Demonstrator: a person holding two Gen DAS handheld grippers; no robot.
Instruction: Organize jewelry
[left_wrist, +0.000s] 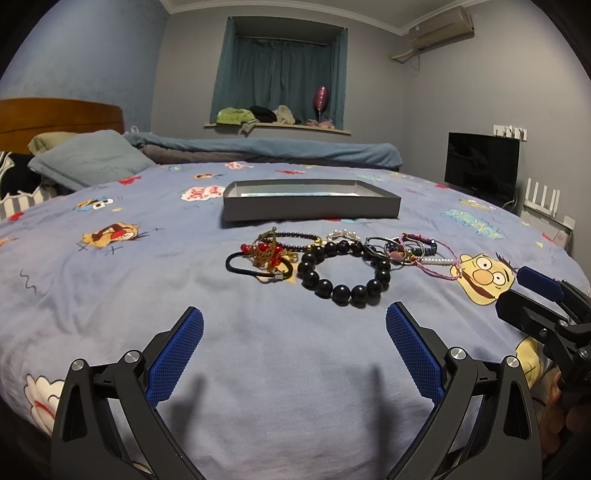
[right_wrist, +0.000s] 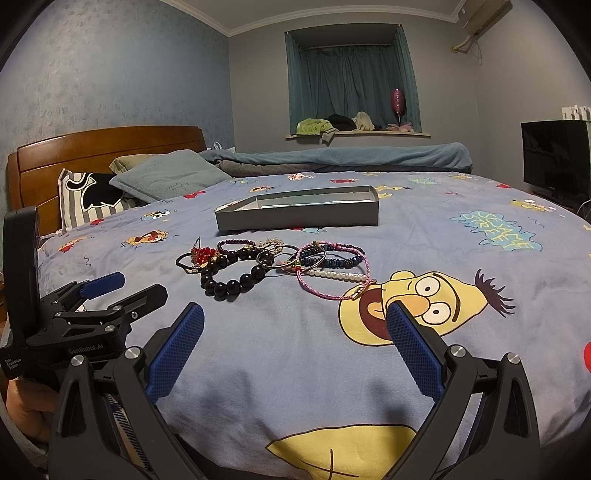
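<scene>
Jewelry (left_wrist: 332, 258) sits in a tangled row across the middle of both frames on the bed (left_wrist: 110, 314), its long axis running left to right, with the gray box (left_wrist: 312, 212) just behind it, also lying sideways. Left tool (left_wrist: 294, 334), fingers spread apart and empty, points straight at the black bead bracelet (left_wrist: 343, 271), so I'd say it's nearer that one. Right tool (right_wrist: 295, 330), also wide apart and empty, has the pink cord bracelet (right_wrist: 334, 271) dead ahead, upper centre.
</scene>
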